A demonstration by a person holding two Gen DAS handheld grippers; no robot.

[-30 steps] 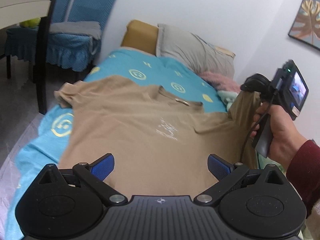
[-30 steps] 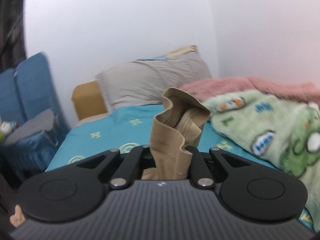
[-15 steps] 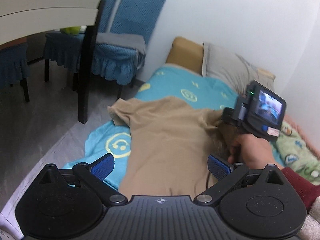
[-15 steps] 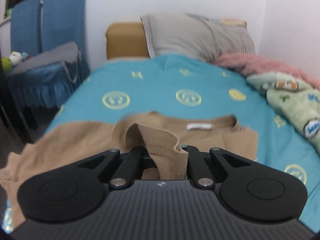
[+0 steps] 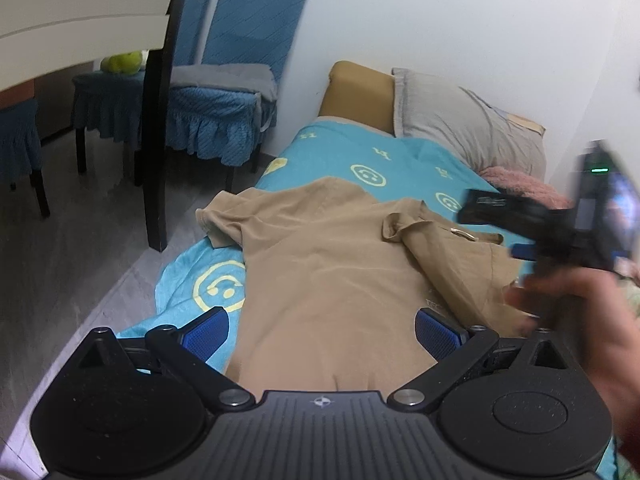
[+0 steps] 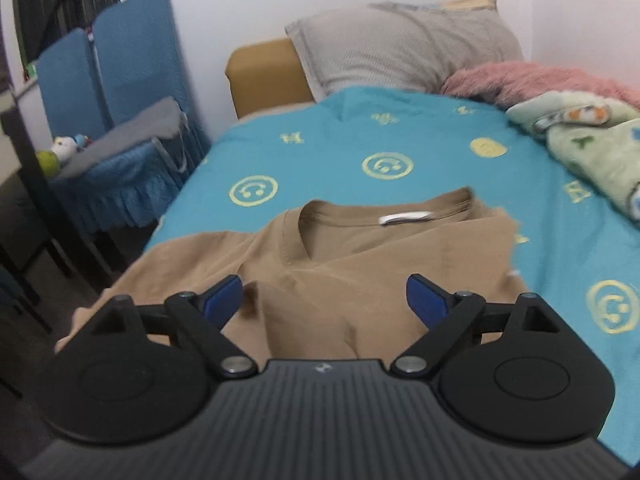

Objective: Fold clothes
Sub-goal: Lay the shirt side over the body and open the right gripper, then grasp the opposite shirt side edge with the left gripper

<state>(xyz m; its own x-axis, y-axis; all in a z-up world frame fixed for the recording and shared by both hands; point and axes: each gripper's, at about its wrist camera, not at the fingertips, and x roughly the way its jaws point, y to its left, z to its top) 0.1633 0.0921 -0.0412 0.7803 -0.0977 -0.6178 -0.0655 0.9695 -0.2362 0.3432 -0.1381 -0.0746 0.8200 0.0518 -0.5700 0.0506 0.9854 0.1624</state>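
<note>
A tan T-shirt [image 5: 332, 276] lies spread on the turquoise bed sheet [image 5: 376, 160]. Its right sleeve is folded in over the chest, ending near the collar [image 5: 400, 228]. The left sleeve [image 5: 224, 216] still sticks out toward the bed's edge. My left gripper [image 5: 320, 330] hovers open over the shirt's lower part, nothing between its blue pads. My right gripper [image 6: 324, 298] is open above the folded-in sleeve [image 6: 360, 280], just below the neckline with its white label [image 6: 404, 218]. From the left wrist view a hand [image 5: 568, 320] holds the blurred right gripper [image 5: 520, 224].
A grey pillow [image 6: 404, 48] and tan headboard [image 6: 264, 72] stand at the bed's head. Pink and green blankets [image 6: 580, 132] lie along the wall side. Blue-covered chairs [image 5: 224, 92] and a dark table leg [image 5: 156, 128] stand on the grey floor left of the bed.
My right gripper carried the right sleeve across the shirt, then opened and let it drop near the collar. My left gripper stayed open while its view swung left.
</note>
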